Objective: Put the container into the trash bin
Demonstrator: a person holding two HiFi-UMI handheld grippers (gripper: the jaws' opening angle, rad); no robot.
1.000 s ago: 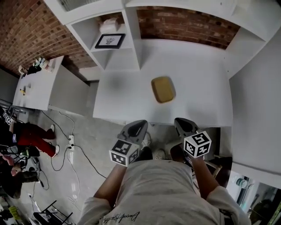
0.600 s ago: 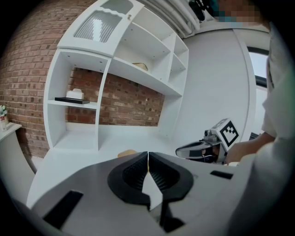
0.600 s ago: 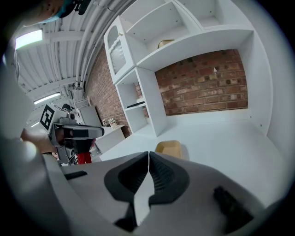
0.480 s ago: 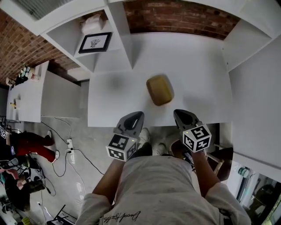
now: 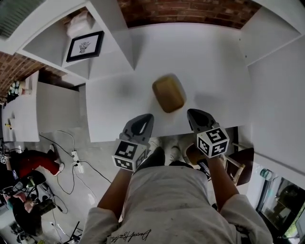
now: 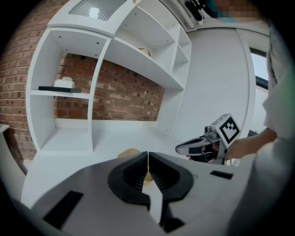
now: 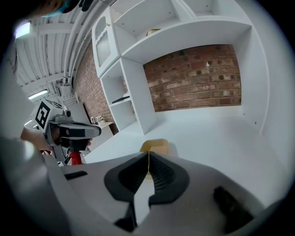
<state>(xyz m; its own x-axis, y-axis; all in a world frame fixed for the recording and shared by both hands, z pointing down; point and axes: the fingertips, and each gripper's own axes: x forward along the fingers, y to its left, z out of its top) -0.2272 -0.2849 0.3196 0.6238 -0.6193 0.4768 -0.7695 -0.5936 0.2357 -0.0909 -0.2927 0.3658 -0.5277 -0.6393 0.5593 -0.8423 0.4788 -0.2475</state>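
Observation:
A tan rectangular container with rounded corners lies on the white table, a little in from the near edge. In the left gripper view the container peeks out behind the jaws; in the right gripper view the container sits just beyond them. My left gripper hovers at the table's near edge, left of the container, its jaws pressed together and empty. My right gripper hovers at the near edge to the container's right, also shut on nothing. No trash bin is in view.
White shelving rises at the table's left, with a framed picture on one shelf. A brick wall backs the table and a white side panel closes the right. Cables lie on the floor below left.
The view has shifted forward: the container and table sit lower and closer to both grippers than a second ago. Both grippers have come up to the table's near edge, still shut.

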